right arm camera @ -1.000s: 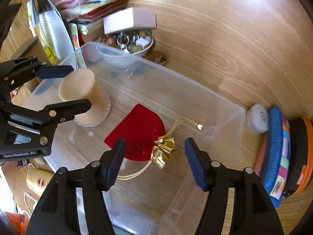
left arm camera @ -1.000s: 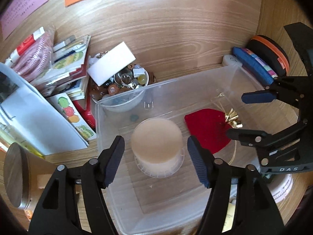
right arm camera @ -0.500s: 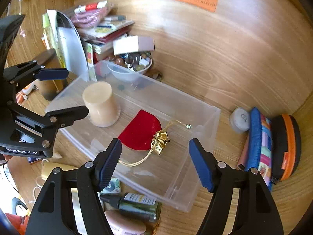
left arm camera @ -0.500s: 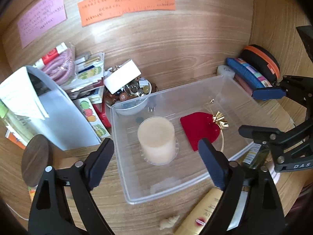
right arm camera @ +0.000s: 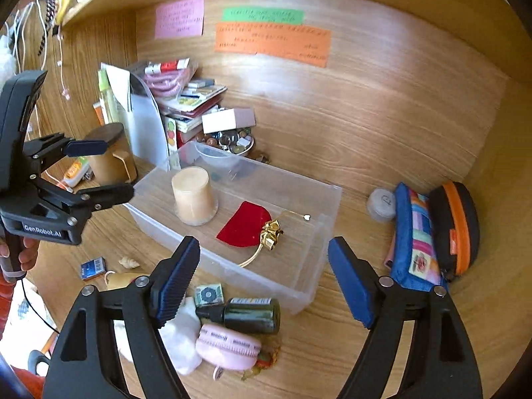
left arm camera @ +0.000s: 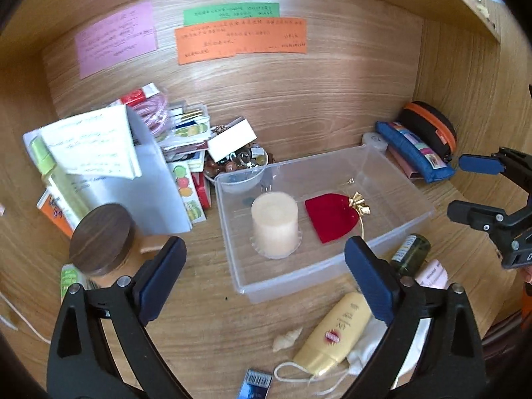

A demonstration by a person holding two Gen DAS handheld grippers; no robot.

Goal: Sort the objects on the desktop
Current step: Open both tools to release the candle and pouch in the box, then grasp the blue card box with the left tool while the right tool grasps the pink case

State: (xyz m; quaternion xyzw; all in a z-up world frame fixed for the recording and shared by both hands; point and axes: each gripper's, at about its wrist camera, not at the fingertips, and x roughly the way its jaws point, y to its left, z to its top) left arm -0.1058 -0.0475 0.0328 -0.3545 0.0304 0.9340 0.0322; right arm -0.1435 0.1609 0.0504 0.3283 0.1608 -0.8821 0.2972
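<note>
Both claws spread above the cluttered wooden desk [left arm camera: 206,302].

Left claw [left arm camera: 264,279] and right claw [right arm camera: 262,272] are opening, empty; cream cylindrical candle [left arm camera: 274,222] and red velvet pouch [left arm camera: 331,219] lie inside the clear plastic bin [left arm camera: 392,232].

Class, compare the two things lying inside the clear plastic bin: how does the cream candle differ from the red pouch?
The cream cylindrical candle stands upright and solid; the red velvet pouch lies flat and limp. The candle is plain, sitting on a clear ridged dish; the pouch carries a gold bow and cord. Both rest on the floor of the clear plastic bin, apart, neither gripped.
</note>
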